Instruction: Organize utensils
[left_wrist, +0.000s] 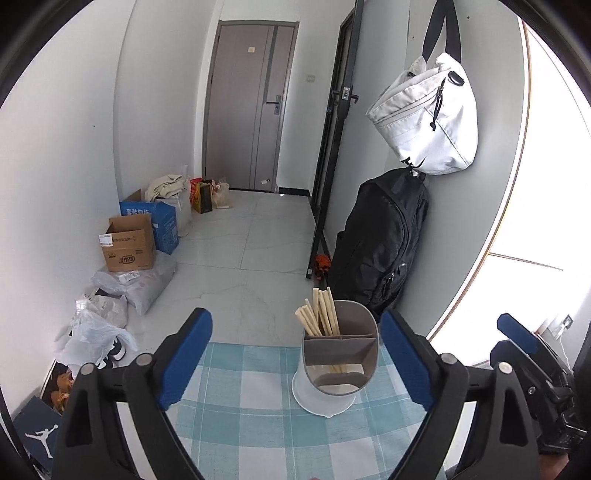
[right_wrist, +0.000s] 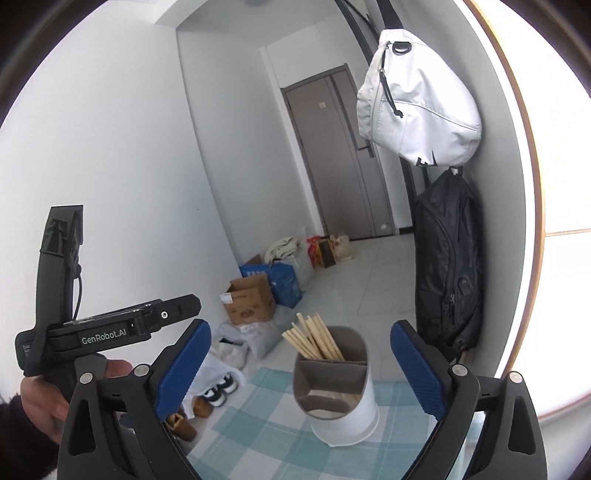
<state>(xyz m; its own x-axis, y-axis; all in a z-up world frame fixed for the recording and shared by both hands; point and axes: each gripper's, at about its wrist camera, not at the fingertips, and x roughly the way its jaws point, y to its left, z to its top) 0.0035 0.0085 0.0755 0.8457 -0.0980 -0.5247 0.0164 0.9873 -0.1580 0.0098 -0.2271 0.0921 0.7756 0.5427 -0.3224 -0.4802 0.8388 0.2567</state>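
Checked table (left_wrist: 236, 406): chopsticks (left_wrist: 319, 314) sorted upright in holder (left_wrist: 338, 354) between both grippers' wide-open, empty fingers (left_wrist: 186, 354); prob. job done.

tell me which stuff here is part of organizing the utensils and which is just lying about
Part of the job: chopsticks, divided utensil holder, left gripper, right gripper.

Just lying about: white bag, black backpack, cardboard boxes, shoes.
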